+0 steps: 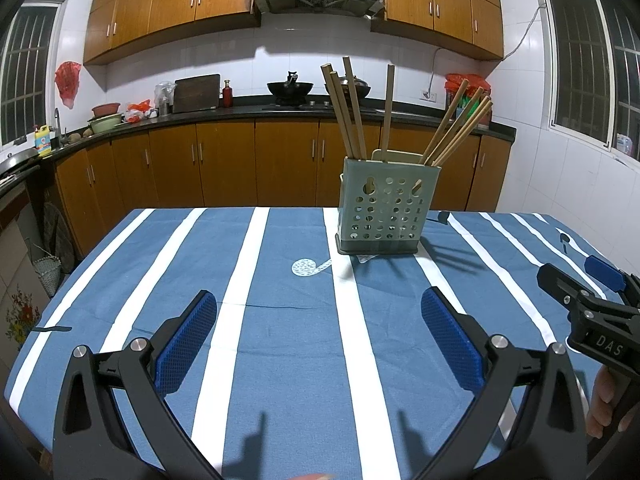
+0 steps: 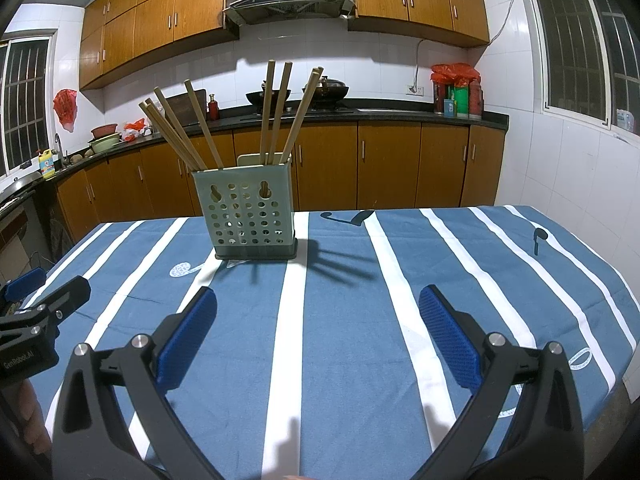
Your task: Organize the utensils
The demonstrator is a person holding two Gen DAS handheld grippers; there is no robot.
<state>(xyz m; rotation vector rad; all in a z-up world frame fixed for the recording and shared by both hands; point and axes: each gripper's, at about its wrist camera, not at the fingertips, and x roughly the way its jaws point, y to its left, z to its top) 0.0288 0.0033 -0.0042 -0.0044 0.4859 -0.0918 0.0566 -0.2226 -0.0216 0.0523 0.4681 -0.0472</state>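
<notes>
Wooden kitchen cabinets [image 1: 224,160] and a dark countertop [image 2: 400,114] run behind a table covered in a blue cloth with white stripes [image 1: 280,320]. Toward the far edge of the table stands the utensil holder [image 1: 382,208], a pale grey-green box on a darker base, its front wall pierced with rows of round holes and two keyhole slots. Wooden chopsticks [image 1: 352,108] stick up from it, splayed in loose bunches leaning left, upright and right. Both tools hover above the near part of the cloth, well apart from the holder. The left gripper [image 1: 318,336] has its blue-padded jaws spread wide with nothing between them. The right gripper [image 2: 318,334] is likewise spread and empty.
</notes>
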